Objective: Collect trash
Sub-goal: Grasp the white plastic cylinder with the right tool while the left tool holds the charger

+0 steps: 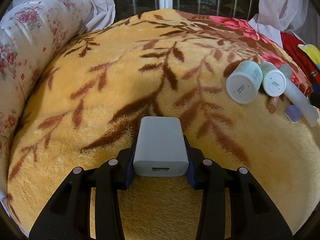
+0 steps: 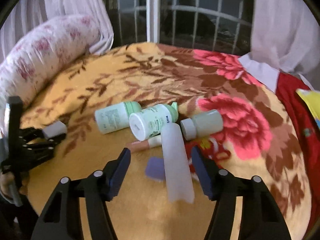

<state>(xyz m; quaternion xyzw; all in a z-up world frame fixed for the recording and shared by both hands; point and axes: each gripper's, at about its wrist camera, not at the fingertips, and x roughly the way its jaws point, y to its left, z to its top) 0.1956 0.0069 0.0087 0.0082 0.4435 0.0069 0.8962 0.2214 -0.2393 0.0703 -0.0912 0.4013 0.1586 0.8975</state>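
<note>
My left gripper (image 1: 160,156) is shut on a grey USB charger block (image 1: 161,148) and holds it above the yellow leaf-patterned blanket (image 1: 120,80). The charger and left gripper also show at the left of the right wrist view (image 2: 55,129). My right gripper (image 2: 161,168) is open, its jaws on either side of a white squeeze tube (image 2: 176,164) lying on the blanket. Beside the tube lie two pale green bottles (image 2: 114,118) (image 2: 152,122), a small white-capped bottle (image 2: 204,124), a brown stick (image 2: 140,145) and a purple block (image 2: 155,169).
A floral bolster pillow (image 1: 30,46) lies along the left bed edge. A barred window (image 2: 180,12) and white curtains stand behind the bed. Red cloth (image 2: 294,104) and a yellow packet (image 2: 310,102) lie at the right edge.
</note>
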